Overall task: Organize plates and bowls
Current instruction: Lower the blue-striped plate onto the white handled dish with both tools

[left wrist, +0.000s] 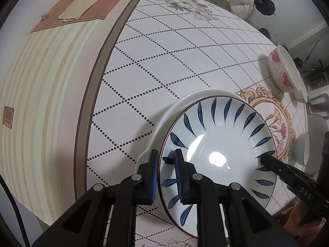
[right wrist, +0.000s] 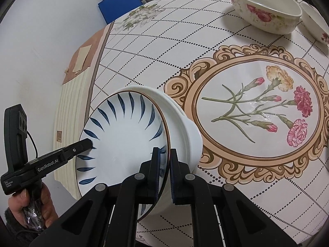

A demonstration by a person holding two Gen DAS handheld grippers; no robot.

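Together, my left hand-held gripper (left wrist: pixel 166 160) and right hand-held gripper (right wrist: pixel 164 158) clamp opposite rims of the blue-leaf plate (left wrist: pixel 218 144), tilted above the white dish (right wrist: pixel 185 123) beneath them.

Glossy glazed ceramic on the blue-leaf plate (left wrist: pixel 222 144), bright glare at its centre. Same shiny glaze on the rose bowl (right wrist: pixel 265 10), upper right. Slick, wipe-clean sheen across the worktop (right wrist: pixel 236 65) covering. Matt black plastic fingers (left wrist: pixel 153 175), ribbed blue pads.
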